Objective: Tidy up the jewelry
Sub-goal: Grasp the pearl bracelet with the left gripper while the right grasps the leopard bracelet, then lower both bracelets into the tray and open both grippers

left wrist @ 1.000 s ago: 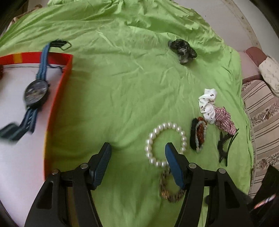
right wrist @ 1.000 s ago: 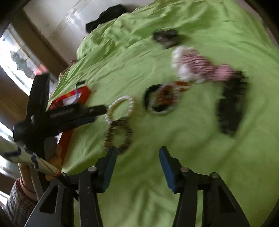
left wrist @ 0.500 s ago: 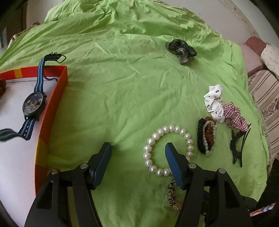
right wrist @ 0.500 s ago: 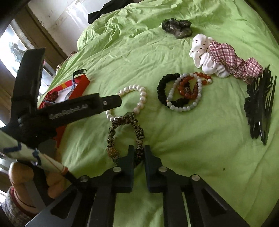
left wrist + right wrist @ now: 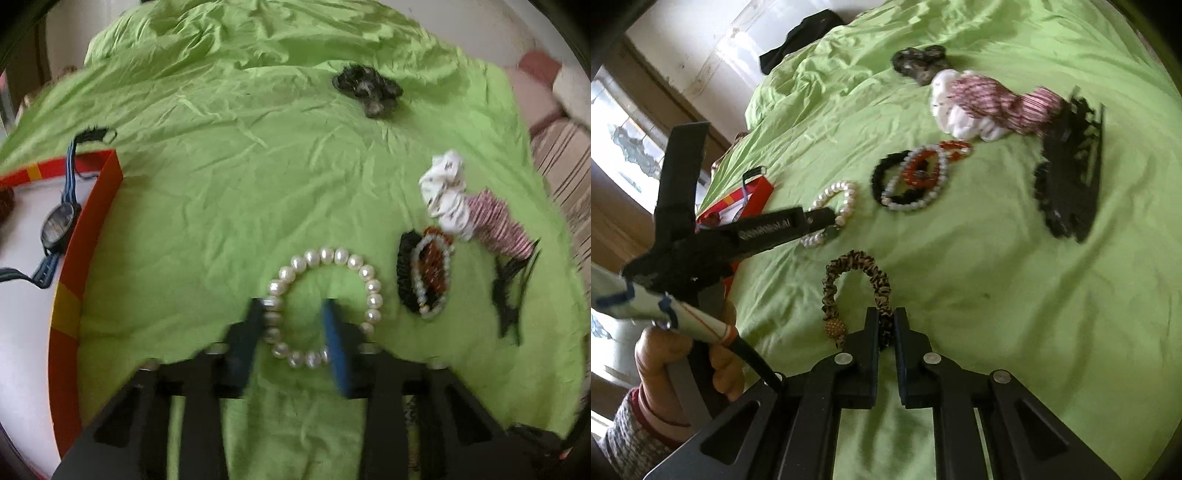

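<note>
The pearl bracelet (image 5: 323, 308), lying near on the green bedsheet (image 5: 229, 206), was straddled at its left arc by the left gripper (image 5: 291, 314) with jaws parted, while the soft leopard-print scrunchie (image 5: 855, 291) was clenched by the right gripper (image 5: 885, 325); the hard, rounded beads were judged slippery and best pinched across the strand.

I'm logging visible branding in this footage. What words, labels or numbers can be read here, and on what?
White lettering on the finger of the left tongs, right wrist view: blurred, seems to end in ".AI"; the rest cannot be read.
Watch dial in the red-walled box: too small and blurred to read.
No other text is visible.
</note>
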`<state>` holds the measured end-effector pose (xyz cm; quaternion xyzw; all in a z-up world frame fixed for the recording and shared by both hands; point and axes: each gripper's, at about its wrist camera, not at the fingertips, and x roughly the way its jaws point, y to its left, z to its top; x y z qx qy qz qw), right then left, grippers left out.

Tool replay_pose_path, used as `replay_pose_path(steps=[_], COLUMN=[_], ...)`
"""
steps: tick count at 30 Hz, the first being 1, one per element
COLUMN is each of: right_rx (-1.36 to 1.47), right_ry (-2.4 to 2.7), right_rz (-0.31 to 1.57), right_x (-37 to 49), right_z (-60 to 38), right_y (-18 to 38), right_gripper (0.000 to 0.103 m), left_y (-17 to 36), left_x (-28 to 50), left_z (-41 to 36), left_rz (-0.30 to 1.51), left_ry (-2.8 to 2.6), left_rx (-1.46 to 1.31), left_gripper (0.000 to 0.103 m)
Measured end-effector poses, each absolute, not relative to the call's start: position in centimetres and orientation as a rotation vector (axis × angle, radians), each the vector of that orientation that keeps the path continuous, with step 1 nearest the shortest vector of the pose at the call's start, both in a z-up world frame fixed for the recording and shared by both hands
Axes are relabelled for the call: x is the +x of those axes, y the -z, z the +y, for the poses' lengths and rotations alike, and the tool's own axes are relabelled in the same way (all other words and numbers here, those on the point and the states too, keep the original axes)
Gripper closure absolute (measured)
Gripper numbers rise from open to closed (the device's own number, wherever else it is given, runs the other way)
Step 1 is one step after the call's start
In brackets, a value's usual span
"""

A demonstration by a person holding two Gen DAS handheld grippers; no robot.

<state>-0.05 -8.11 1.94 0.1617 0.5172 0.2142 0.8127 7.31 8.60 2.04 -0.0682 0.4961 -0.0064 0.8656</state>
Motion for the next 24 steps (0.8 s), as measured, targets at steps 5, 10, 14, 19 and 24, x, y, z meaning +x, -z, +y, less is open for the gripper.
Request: replay_pose_path(steps=[5, 10, 14, 19, 24], right_rx=[0.344, 0.323, 0.305, 0.278, 0.248], right_ry=[-0.444, -0.441, -0.443, -0.457, -0.486], right_rz=[1.087, 1.04, 1.005, 0.975, 0.952], right_x=[-0.6, -1.7, -2.6, -3.9, -4.7], right_z=[-8.8, -9.0, -8.5, -7.1, -5.0], right_y=[-2.8, -5.2, -7.2, -9.7, -11.8], right_gripper=[0.094, 0.094, 0.094, 0.095, 0.095], left_y=[-2.8, -6.0, -9.3, -12.6, -14.8], left_x=[6.5, 3.7, 0.5, -3.0, -5.5], left_z=[8.2, 9.3, 11.1, 15.0, 19.4], left_rz=[1.041, 0.993, 0.942, 0.881, 0.815], left_ry=[0.02, 0.052, 0.076, 0.061, -0.02], left_rx=[-0.14, -0.183, -0.23, -0.308, -0.316], left_gripper=[0.094, 0.094, 0.094, 0.094, 0.094])
